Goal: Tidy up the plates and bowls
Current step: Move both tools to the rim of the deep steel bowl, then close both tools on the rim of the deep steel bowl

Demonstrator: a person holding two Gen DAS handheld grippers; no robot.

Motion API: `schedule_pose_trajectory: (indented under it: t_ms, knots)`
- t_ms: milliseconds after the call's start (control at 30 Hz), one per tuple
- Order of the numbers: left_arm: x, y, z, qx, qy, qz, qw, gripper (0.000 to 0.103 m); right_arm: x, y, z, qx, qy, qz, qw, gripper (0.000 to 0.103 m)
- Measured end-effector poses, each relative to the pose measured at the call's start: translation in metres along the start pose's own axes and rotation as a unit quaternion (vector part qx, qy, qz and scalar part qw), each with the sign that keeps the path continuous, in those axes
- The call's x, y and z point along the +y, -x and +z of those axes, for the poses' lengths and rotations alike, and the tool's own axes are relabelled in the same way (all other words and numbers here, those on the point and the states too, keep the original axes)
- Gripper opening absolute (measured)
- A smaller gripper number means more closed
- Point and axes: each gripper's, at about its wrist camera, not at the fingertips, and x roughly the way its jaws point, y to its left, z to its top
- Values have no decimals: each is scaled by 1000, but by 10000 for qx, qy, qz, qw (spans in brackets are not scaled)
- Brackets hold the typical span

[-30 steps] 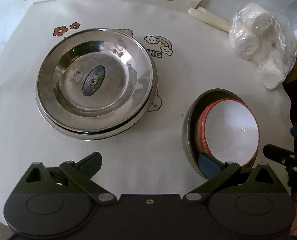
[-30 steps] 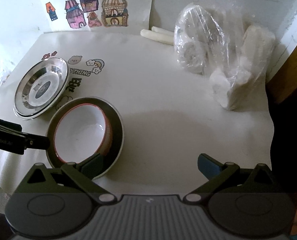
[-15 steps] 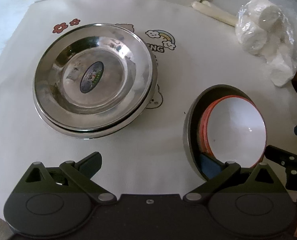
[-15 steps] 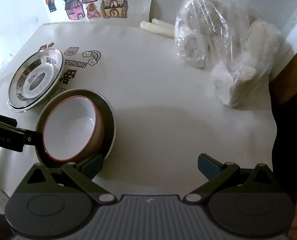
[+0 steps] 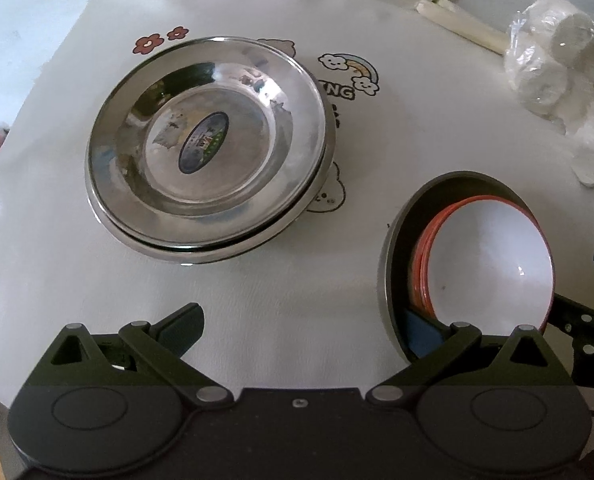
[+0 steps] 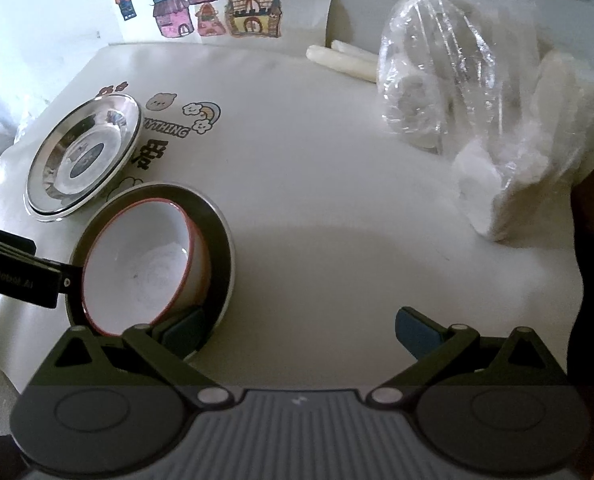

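Note:
Two stacked steel plates [image 5: 209, 152] [image 6: 85, 156] with an oval sticker lie left of centre on the tablecloth. To their right a dark bowl [image 5: 393, 264] [image 6: 217, 240] holds nested white bowls with red rims [image 5: 493, 260] [image 6: 145, 264], tilted inside it. My left gripper [image 5: 301, 330] is open with nothing between its fingers, and its right fingertip [image 5: 421, 332] overlaps the dark bowl's near rim. My right gripper [image 6: 299, 330] is open too, its left fingertip [image 6: 183, 330] at that bowl's near edge. Each gripper shows at the edge of the other's view.
A clear plastic bag of white rolls [image 5: 557, 76] [image 6: 457, 100] sits at the back right, with two pale sticks [image 5: 457, 24] [image 6: 345, 60] beside it. House drawings [image 6: 217, 8] hang on the back wall. The cloth [image 6: 337, 200] drops off at the right edge.
Both views have shifted slightly; in the right wrist view the bowls have slid a little to the left. Plates and bowls keep their places on the cloth. Both grippers stay open.

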Motion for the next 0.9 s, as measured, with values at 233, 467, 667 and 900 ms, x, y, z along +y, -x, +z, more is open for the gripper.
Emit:
schedule_pose_trajectory:
  t_ms: [233, 467, 667, 900]
  knots:
    - [3, 1, 2, -14, 260, 29, 9997, 102, -5, -8, 2, -22, 27, 139, 9999, 103]
    - [6, -1, 2, 3, 288, -100, 9995, 100, -8, -10, 1, -48, -140, 184, 9997, 103]
    - [6, -3, 2, 18, 205, -412, 9989, 88, -7, -8, -2, -47, -370, 212, 9991, 94]
    - [10, -2, 4, 33, 153, -978, 9951, 58, -7, -6, -4, 1, -713, 430, 9965, 77]
